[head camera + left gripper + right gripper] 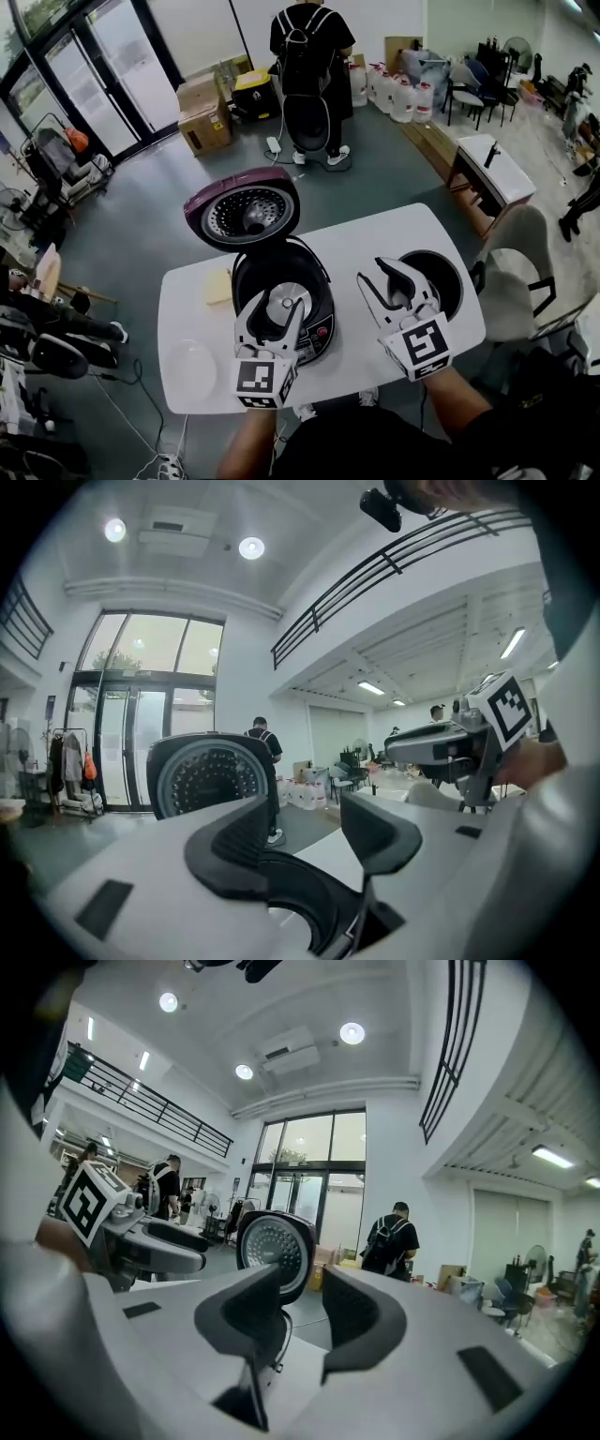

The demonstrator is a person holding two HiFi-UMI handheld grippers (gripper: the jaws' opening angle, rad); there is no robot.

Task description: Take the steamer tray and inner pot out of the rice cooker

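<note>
Far left, beyond the table: racks and bags crowding the floor, glass doors (103, 66) behind, cardboard boxes (204, 112) by the wall. On the left end of the white table (375, 234), well apart from the cooker: the steamer tray (190, 367), pale and round, lying flat, nothing seen in it. Just beside the cooker's left wall: a yellowish pad (218, 286). Mid-table: the rice cooker (319, 330), purple lid (246, 211) tipped up and back, open cavity showing only its round metal heating plate. Over the cooker's front edge: the left gripper (277, 314), jaws apart with nothing between them; seen along its own fingers (305, 841), only the raised lid and open room beyond the gap. Behind the cooker, on the floor past the table: a person with a backpack (309, 56), back turned, and a row of water jugs (398, 94) further right. Right of the cooker, above the tabletop: the right gripper (375, 272), jaws parted by a narrow gap, clamped on nothing (298, 1312). Just behind and right of it, partly covered by it: the inner pot (452, 281), upright on the table near the right end, interior too dark to read. Off the table's right edge: a pale chair (511, 272).
</note>
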